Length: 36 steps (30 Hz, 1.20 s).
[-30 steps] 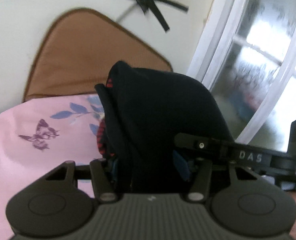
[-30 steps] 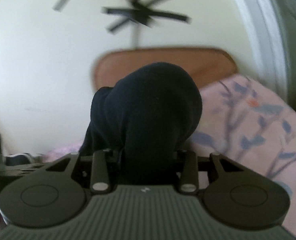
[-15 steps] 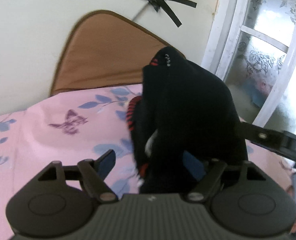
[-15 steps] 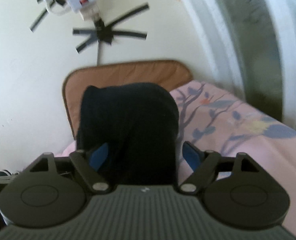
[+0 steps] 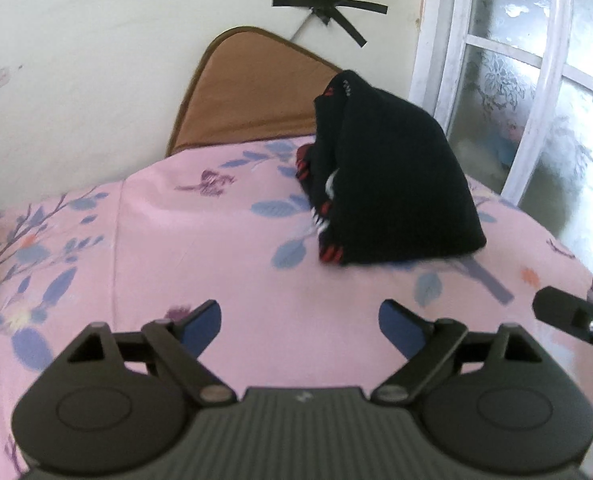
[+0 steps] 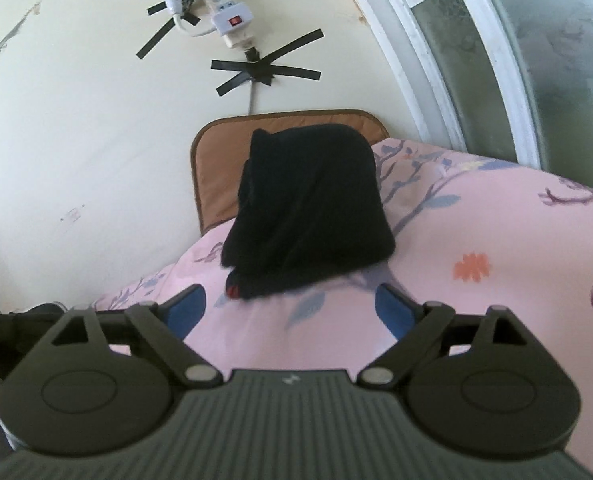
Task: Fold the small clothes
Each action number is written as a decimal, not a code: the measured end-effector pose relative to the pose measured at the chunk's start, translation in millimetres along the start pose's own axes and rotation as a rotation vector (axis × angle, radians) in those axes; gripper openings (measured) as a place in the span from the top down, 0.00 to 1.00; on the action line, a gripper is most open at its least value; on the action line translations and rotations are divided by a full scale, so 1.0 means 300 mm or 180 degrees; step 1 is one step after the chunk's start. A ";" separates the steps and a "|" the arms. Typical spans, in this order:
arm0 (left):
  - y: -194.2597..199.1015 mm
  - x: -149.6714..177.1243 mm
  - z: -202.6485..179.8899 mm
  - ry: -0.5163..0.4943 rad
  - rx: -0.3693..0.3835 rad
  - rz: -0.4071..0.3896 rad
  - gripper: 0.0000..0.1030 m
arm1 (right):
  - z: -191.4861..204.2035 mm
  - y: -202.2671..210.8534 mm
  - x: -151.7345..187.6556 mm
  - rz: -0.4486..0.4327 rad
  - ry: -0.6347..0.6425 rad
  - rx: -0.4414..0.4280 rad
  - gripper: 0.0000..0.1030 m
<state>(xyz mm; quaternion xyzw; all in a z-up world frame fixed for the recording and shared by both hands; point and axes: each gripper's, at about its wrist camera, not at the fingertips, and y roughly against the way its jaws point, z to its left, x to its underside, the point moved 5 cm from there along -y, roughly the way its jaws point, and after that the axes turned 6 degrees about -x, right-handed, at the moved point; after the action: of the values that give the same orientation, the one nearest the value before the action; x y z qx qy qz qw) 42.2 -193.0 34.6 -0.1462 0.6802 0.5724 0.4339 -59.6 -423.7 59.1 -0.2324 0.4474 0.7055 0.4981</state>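
Note:
A folded black garment (image 5: 392, 188) with red and white trim lies on the pink flowered bedsheet (image 5: 200, 248); the right wrist view shows the same black garment (image 6: 312, 208) just ahead of the fingers. My left gripper (image 5: 299, 322) sits well short of it, jaws opening wide, nothing between the blue pads. My right gripper (image 6: 290, 306) is close to the garment's near edge, jaws also opening, with only bedsheet (image 6: 476, 240) between them. Part of the right gripper (image 5: 572, 318) shows at the right edge of the left wrist view.
A brown headboard cushion (image 5: 248, 96) stands against the pale wall behind the garment. A window with a white frame (image 5: 536, 92) runs along the right. A power strip (image 6: 226, 12) is taped to the wall above.
Both grippers held the black garment a second ago; their jaws have spread and let it go. Both have pulled back, and the garment now lies folded on the sheet.

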 end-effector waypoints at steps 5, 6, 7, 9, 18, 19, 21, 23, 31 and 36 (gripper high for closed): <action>0.026 0.070 0.047 0.0106 -0.0012 0.0064 0.12 | 0.032 0.043 0.053 0.0028 0.0013 0.0086 0.08; 0.029 0.084 0.057 0.0129 -0.0017 0.0073 0.12 | 0.039 0.045 0.061 0.0048 0.0025 0.0105 0.08; 0.030 0.095 0.066 0.0149 -0.0021 0.0079 0.11 | 0.046 0.049 0.069 0.0057 0.0031 0.0116 0.08; 0.030 0.118 0.083 0.0181 -0.0029 0.0080 0.10 | 0.063 0.054 0.089 0.0067 0.0067 0.0141 0.07; 0.019 0.196 0.125 0.0196 -0.0097 0.0098 0.09 | 0.095 0.036 0.153 0.0170 0.0115 0.0433 0.06; 0.017 0.203 0.128 0.0189 -0.0117 0.0096 0.08 | 0.097 0.034 0.158 0.0174 0.0121 0.0445 0.06; 0.013 0.214 0.132 0.0168 -0.0163 0.0090 0.08 | 0.101 0.027 0.169 0.0226 0.0097 0.0432 0.06; 0.012 0.223 0.135 0.0134 -0.0209 0.0062 0.06 | 0.108 0.023 0.179 0.0264 0.0069 0.0410 0.06; 0.013 0.241 0.126 0.0003 -0.0270 0.0001 0.02 | 0.128 0.006 0.203 0.0361 0.0068 0.0391 0.05; 0.014 0.246 0.128 0.0004 -0.0249 0.0000 0.00 | 0.132 0.005 0.219 0.0418 0.0039 0.0395 0.05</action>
<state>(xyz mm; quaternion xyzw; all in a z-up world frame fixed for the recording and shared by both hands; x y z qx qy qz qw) 12.5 -135.1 -17.3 -0.1634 0.6576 0.5985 0.4275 -82.4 -357.4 28.3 -0.1756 0.5076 0.7061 0.4614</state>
